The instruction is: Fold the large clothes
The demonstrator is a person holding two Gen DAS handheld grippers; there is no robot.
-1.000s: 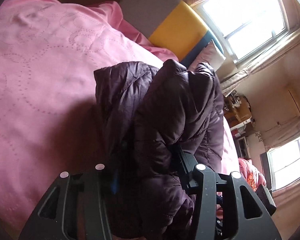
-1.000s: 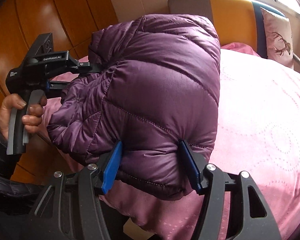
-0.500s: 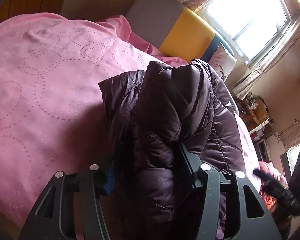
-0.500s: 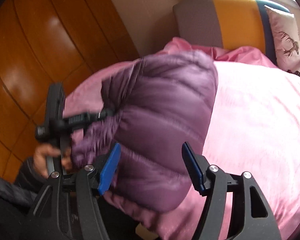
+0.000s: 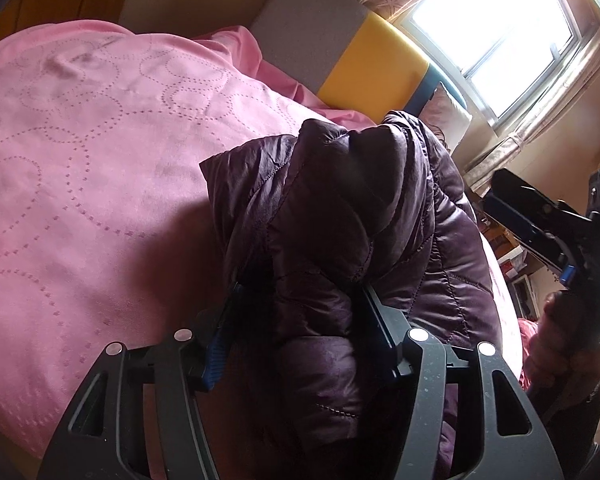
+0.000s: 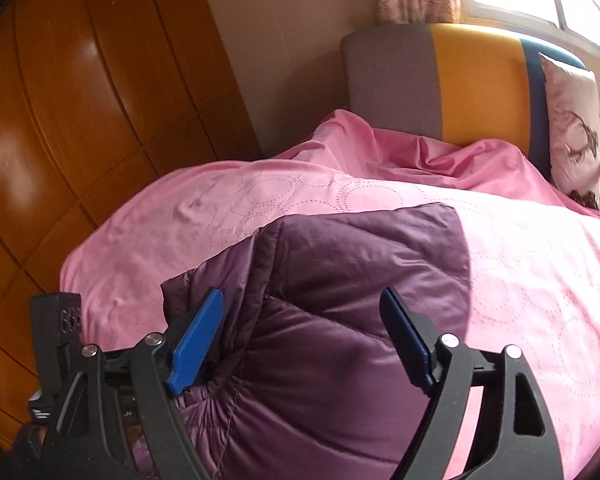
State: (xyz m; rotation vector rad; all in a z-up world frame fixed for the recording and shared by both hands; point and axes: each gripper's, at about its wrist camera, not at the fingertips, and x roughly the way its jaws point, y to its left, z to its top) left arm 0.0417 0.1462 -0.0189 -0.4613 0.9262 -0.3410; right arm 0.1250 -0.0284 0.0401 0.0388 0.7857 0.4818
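Jacket bundled on bed, both grippers letting go

R gripper (image 6: 302,336): jaws have just been opening, now spread w/ jacket (image 6: 352,320) below, pads off it. L gripper (image 5: 296,320): jaws also just been opening; a thick fold sits between, can't tell if pads press. Jacket lies folded at near edge of pink bedspread (image 6: 520,280); looks nearly done, maybe 1 tidy-up left. Headboard (image 6: 440,80) + pillow (image 6: 572,128) far; nothing blocks.

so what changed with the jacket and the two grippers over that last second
The right gripper has let go: its jaws have just been opening and now stand clear above the purple puffer jacket, which has dropped onto the pink bedspread. The left gripper has been opening too, with a jacket fold between its fingers. Bedspread and headboard are unchanged.
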